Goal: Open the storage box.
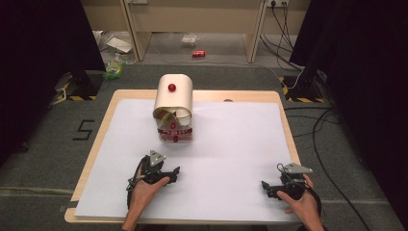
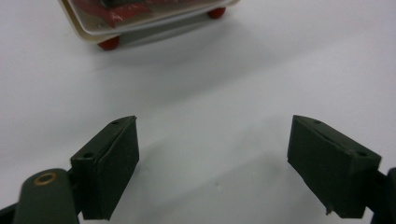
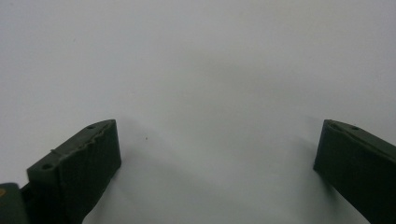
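Note:
A cream bread-box-like container (image 1: pixel 173 98) with a rolled-back lid and a red knob (image 1: pixel 172 87) stands on the white sheet at the table's far middle; its clear lower part holds red items. Its base with red feet (image 2: pixel 108 43) appears at the top of the left gripper view. My left gripper (image 1: pixel 176 172) rests on the sheet in front of the container, apart from it, jaws wide open with nothing between them (image 2: pixel 212 154). My right gripper (image 1: pixel 264 186) lies near the front right of the sheet, also open and empty (image 3: pixel 217 163).
The white sheet (image 1: pixel 231 139) covers a wooden table (image 1: pixel 202 95). Beyond the table lie floor clutter, a red can (image 1: pixel 198 53), cables (image 1: pixel 327 144) at the right and dark curtains on both sides.

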A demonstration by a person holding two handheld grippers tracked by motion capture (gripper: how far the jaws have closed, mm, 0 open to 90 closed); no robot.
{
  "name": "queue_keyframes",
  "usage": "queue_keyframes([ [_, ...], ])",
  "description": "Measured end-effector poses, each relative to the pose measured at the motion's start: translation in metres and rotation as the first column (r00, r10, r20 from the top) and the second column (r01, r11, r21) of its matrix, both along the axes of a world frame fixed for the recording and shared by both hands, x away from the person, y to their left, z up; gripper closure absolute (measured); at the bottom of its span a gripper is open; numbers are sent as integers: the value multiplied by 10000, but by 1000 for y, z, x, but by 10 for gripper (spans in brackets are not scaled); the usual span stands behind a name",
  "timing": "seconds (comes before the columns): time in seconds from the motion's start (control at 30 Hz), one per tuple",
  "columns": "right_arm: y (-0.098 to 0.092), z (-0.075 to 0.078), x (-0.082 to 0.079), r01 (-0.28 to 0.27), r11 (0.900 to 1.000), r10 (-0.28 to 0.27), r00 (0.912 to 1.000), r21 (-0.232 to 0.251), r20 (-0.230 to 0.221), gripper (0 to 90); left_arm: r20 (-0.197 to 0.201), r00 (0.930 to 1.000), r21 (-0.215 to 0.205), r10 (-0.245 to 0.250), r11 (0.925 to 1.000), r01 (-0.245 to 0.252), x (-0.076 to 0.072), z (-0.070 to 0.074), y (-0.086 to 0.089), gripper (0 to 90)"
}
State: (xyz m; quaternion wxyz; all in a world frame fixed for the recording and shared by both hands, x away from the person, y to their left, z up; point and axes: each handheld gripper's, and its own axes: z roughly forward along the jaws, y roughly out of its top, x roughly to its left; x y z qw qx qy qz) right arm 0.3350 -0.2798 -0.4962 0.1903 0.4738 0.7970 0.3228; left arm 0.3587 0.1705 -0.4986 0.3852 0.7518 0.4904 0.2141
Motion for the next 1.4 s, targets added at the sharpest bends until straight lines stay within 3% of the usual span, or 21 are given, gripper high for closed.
queue_keyframes([
  [0.07,0,0,0,-2,10000,2,10000,-9,-1,8,91,9999,-88,68,9999,-67,1,0,0,182],
  [0.27,0,0,0,-1,10000,1,10000,-27,-15,8,943,9935,-247,641,9978,-620,5,3,-3,277],
  [0.57,1,0,0,23,10000,-23,10000,-22,-22,7,1419,9863,-462,837,9959,-779,11,5,-9,392],
  [0.73,1,0,0,45,10000,-45,10000,-17,-46,7,1586,9817,-833,1058,9921,-935,16,7,-11,434],
  [1.03,1,0,0,1,10000,-1,10000,-46,-20,7,1982,9732,-828,1170,9913,-1023,23,9,-18,508],
  [1.07,1,0,0,0,10000,0,10000,-45,-18,7,2153,9685,-792,1251,9907,-1103,24,8,-19,520],
  [1.23,1,0,0,0,10000,0,10000,-48,-17,6,2449,9594,-798,1396,9891,-1235,26,8,-21,576],
  [1.4,1,0,0,-14,10000,14,10000,-55,-1,6,2517,9576,-773,1401,9892,-1244,28,9,-25,601],
])
